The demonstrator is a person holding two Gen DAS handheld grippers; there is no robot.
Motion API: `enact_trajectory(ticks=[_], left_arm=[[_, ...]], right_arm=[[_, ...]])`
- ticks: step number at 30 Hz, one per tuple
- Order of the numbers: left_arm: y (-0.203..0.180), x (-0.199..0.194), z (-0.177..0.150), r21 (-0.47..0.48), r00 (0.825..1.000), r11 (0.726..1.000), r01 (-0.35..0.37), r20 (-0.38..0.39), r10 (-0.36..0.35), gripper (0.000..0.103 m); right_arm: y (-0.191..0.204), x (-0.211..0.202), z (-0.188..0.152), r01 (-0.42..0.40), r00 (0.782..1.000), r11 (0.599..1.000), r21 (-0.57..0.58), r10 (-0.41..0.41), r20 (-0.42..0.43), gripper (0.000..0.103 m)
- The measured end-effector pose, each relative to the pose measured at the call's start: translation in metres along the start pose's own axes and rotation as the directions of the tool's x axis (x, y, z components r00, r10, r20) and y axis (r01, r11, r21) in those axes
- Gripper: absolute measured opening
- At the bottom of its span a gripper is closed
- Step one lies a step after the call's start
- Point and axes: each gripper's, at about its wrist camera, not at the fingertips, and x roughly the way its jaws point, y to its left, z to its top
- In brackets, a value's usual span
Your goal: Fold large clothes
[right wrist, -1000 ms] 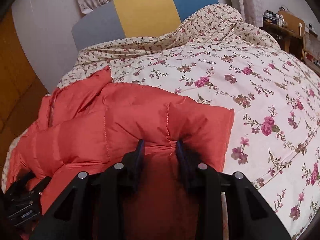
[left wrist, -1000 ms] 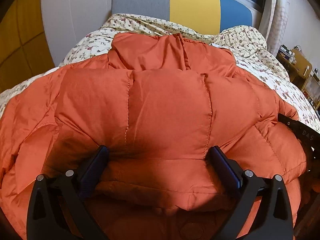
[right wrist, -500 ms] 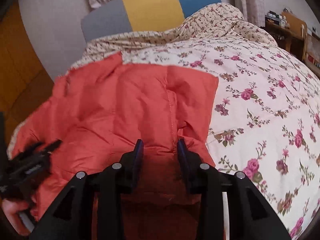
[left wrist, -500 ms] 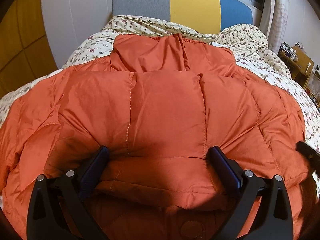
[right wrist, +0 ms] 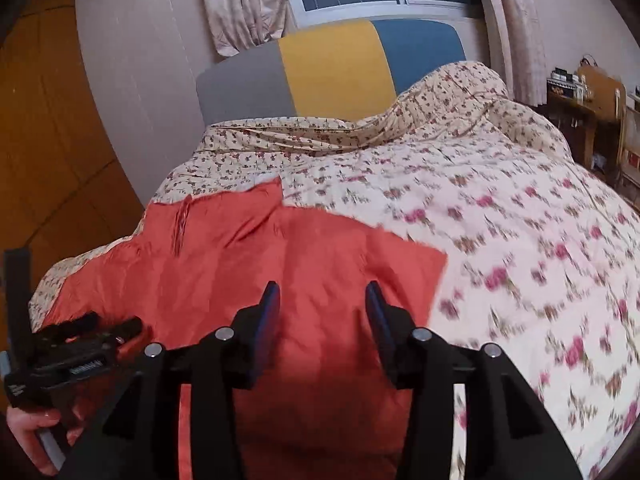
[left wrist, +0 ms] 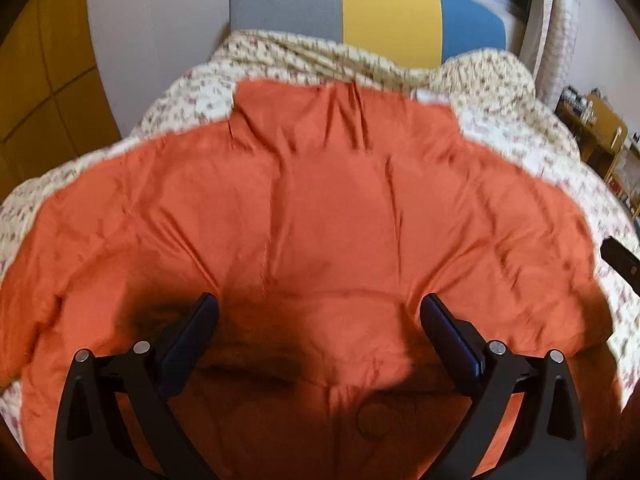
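Orange jacket on floral-quilted bed

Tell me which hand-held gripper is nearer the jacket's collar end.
Left. The left hand-held gripper hovers open above the middle of the orange puffer jacket, pointing toward the collar. The right hand-held gripper, its jaws opening, is over the jacket's right edge, off to the side.
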Motion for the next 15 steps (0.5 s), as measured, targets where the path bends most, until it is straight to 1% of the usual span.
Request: enact_trajectory(ticks=[1,3,5,7,12,15], left_arm=[[0.004,-0.003,0.007,-0.021,1.000,1.000,-0.017,0.022,0.017,0.100],[0.009,-0.001,0.018,-0.048,0.999,0.998,-0.036,0.035,0.038,0.100],[0.015,0.012,0.027,-0.072,0.997,0.995,-0.070,0.015,0.071,0.100],[0.020,0.028,0.029,-0.071,0.996,0.994,-0.087,-0.008,0.087,0.100],[0.020,0.044,0.018,-0.056,0.997,0.996,-0.071,0.013,0.072,0.100],[0.023,0.047,0.017,-0.074,0.998,0.996,-0.055,0.012,0.056,0.100]], right_arm=[[0.002,0.011,0.004,0.003,1.000,1.000,0.007,-0.003,-0.014,0.045],[0.004,0.029,0.006,0.015,0.999,1.000,0.019,-0.015,-0.033,0.045],[0.004,0.043,0.004,0.028,0.998,0.999,0.026,-0.027,-0.054,0.045],[0.001,0.055,-0.003,0.039,0.996,0.999,0.030,-0.037,-0.076,0.044],[-0.006,0.073,-0.013,0.052,0.992,0.998,0.043,-0.047,-0.120,0.044],[-0.006,0.079,-0.016,0.062,0.990,0.997,0.035,-0.058,-0.126,0.044]])
